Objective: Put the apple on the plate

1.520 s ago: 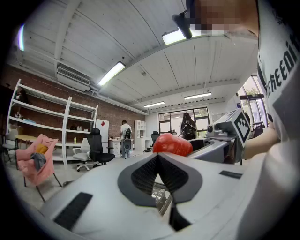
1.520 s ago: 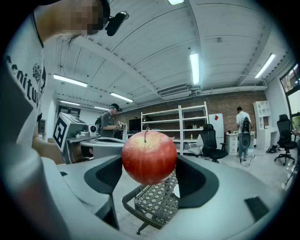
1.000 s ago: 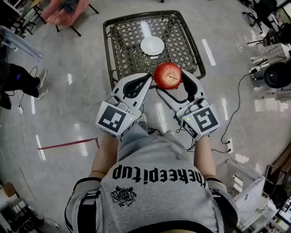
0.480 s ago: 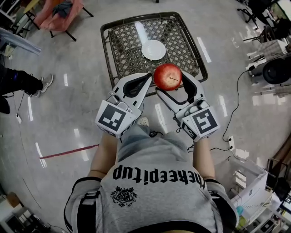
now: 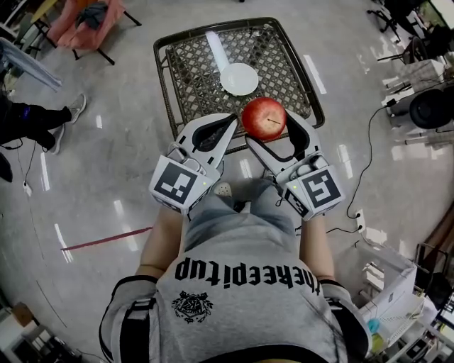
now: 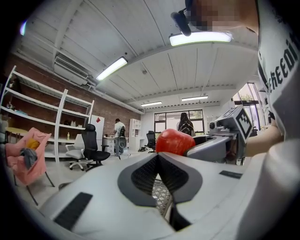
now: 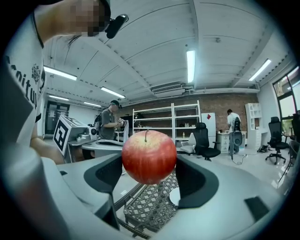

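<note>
A red apple (image 5: pixel 264 118) (image 7: pixel 149 156) sits clamped between the jaws of my right gripper (image 5: pixel 270 122), held in the air over the near edge of a small metal lattice table (image 5: pixel 186 69). A white plate (image 5: pixel 239 79) (image 7: pixel 175 197) lies on that table, a little beyond the apple. My left gripper (image 5: pixel 228 122) hangs beside the right one, its jaws pressed together with nothing in them. From the left gripper view the apple (image 6: pixel 174 141) shows to the right, past the shut jaws.
The lattice table (image 7: pixel 150 206) stands on a shiny grey floor. A pink chair (image 5: pixel 85 18) is at the far left, a person's legs (image 5: pixel 35 124) at the left edge. Cables and equipment (image 5: pixel 425 106) lie to the right. Shelves and office chairs stand further off.
The table and plate have shifted slightly in the head view as the head moved. Both grippers keep their pose, the apple still held.
</note>
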Action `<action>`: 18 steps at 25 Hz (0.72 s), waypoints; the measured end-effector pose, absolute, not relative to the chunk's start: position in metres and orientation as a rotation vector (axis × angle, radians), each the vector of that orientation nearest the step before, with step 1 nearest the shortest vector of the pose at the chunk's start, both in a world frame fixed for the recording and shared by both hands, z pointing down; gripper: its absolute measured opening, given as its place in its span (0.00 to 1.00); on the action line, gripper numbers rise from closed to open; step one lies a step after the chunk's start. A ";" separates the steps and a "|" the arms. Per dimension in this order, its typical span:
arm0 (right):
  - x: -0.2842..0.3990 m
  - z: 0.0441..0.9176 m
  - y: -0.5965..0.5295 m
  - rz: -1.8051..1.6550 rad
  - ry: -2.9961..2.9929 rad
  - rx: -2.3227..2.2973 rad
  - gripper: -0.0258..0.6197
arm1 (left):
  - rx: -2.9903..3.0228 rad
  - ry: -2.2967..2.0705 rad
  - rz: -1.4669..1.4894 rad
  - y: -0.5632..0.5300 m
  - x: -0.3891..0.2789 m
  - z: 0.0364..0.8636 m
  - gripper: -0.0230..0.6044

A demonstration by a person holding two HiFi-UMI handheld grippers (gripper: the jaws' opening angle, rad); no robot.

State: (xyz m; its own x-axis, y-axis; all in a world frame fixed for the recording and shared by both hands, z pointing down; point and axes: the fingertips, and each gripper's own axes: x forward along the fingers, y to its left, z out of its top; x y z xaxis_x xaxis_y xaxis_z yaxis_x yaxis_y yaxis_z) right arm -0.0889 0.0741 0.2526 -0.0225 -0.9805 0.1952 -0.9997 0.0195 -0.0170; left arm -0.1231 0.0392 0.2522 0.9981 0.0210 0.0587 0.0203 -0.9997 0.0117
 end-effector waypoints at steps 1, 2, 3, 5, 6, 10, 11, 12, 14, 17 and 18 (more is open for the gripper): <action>-0.087 0.254 0.072 0.227 -2.150 2.095 0.62 | 3.124 0.020 0.102 0.036 -0.121 0.254 0.07; -0.083 0.257 0.069 0.229 -2.155 2.087 0.62 | 3.118 0.007 0.113 0.033 -0.118 0.257 0.07; -0.079 0.259 0.065 0.232 -2.160 2.078 0.62 | 3.110 -0.003 0.126 0.029 -0.114 0.260 0.07; -0.071 0.266 0.056 0.240 -2.175 2.057 0.62 | 3.105 -0.029 0.130 0.020 -0.106 0.266 0.07; -0.067 0.269 0.051 0.244 -2.182 2.043 0.62 | 3.107 -0.045 0.122 0.016 -0.103 0.268 0.07; -0.051 0.274 0.036 0.251 -2.202 1.998 0.62 | 3.103 -0.081 0.144 0.005 -0.088 0.273 0.07; -0.047 0.274 0.033 0.254 -2.210 1.988 0.62 | 3.095 -0.093 0.162 0.003 -0.084 0.274 0.07; -0.043 0.275 0.031 0.257 -2.220 1.975 0.62 | 3.087 -0.111 0.174 0.001 -0.080 0.275 0.07; -0.033 0.275 0.027 0.263 -2.240 1.948 0.62 | 3.087 -0.148 0.165 -0.003 -0.070 0.275 0.07; -0.015 0.274 0.025 0.268 -2.264 1.916 0.62 | 3.090 -0.188 0.160 -0.004 -0.054 0.273 0.07; -0.009 0.274 0.024 0.266 -2.271 1.905 0.62 | 3.090 -0.203 0.165 -0.005 -0.048 0.272 0.07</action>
State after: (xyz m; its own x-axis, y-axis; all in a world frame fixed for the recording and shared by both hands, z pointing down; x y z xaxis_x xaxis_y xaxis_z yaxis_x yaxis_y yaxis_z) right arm -0.0092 0.0238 0.2738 -0.1724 -0.9555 0.2392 -0.9850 0.1701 -0.0305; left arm -0.0482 -0.0051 0.2722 0.9858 -0.1281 0.1084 -0.1324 -0.9906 0.0334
